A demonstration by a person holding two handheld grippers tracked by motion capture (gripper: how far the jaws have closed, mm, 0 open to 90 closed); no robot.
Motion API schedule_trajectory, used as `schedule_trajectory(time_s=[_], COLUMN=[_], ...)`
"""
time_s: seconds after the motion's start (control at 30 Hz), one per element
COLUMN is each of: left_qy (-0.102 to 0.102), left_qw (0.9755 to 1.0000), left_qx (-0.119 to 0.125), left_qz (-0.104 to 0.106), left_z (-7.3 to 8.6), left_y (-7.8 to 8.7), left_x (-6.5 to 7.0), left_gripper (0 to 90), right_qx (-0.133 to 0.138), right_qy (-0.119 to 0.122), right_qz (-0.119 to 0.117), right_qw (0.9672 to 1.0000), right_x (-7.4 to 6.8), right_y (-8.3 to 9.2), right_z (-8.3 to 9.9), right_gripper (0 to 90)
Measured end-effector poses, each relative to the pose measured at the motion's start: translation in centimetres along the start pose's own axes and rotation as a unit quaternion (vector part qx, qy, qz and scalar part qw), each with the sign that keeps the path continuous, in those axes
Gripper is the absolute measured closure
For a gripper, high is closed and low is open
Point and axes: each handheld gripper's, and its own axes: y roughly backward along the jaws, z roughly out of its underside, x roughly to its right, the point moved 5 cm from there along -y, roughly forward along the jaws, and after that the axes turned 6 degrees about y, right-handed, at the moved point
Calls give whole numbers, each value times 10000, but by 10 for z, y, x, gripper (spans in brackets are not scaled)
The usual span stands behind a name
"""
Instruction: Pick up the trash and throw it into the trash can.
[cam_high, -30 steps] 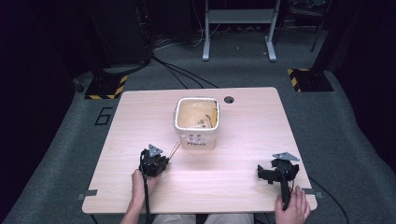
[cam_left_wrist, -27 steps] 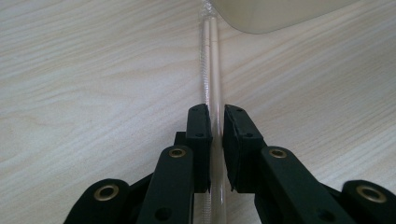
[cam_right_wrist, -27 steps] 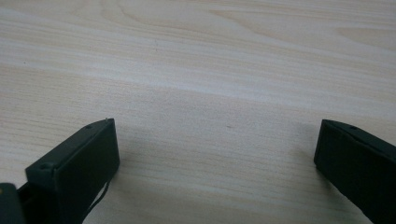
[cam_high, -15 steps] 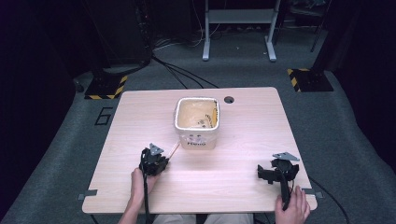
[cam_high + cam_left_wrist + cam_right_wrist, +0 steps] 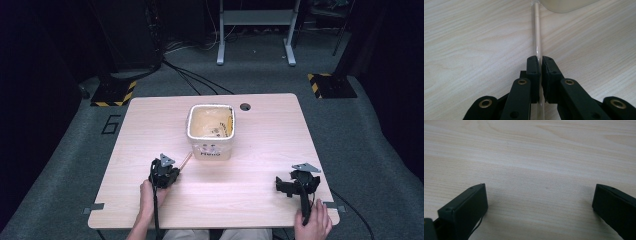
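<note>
On the near left part of the pale wooden table [image 5: 260, 140], the left tongs [image 5: 540, 61] have just been closing and now pinch a thin, straight wooden stick [image 5: 537, 27] between their black jaws. The stick is light tan, smooth and round, sheathed in what looks like clear wrapping, and lies flat on the table; its far end reaches the foot of a cream square tub [image 5: 212, 131] printed with "Hello". The right tongs [image 5: 540, 202], well apart at the near right, stand wide over bare wood with nothing between them.
</note>
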Motion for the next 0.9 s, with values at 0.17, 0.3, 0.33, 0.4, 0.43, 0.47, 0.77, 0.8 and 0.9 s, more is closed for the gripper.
schedule_trajectory(time_s=[0.17,0.3,0.33,0.4,0.43,0.47,0.77,0.8,0.9], left_qy=[15,-38,-38,26,26,49,271,295,369], left_qw=[10000,10000,10000,10000,10000,9999,9989,9987,9979], left_qx=[-31,-56,-56,3,3,44,293,324,419], left_qz=[15,10,10,52,52,81,260,267,336], left_z=[-1,-2,-2,-2,-2,-3,-9,-10,-13], left_y=[-1,-1,-1,0,0,1,16,18,22], left_x=[-1,0,0,-2,-2,-3,-10,-11,-13], left_gripper=[836,846,847,847,847,847,847,847,847], right_qx=[4,4,4,4,4,4,4,-13,2], right_qy=[0,-2,-2,-7,-7,-2,-2,-2,-7], right_qz=[2,4,4,-3,-3,-5,-5,1,-5], right_qw=[10000,10000,10000,10000,10000,10000,10000,10000,10000], right_x=[0,0,0,0,0,0,0,0,0], right_y=[0,0,0,0,0,0,0,0,0], right_z=[0,0,0,0,0,0,0,0,0], right_gripper=[0,0,0,0,0,0,0,0,0])
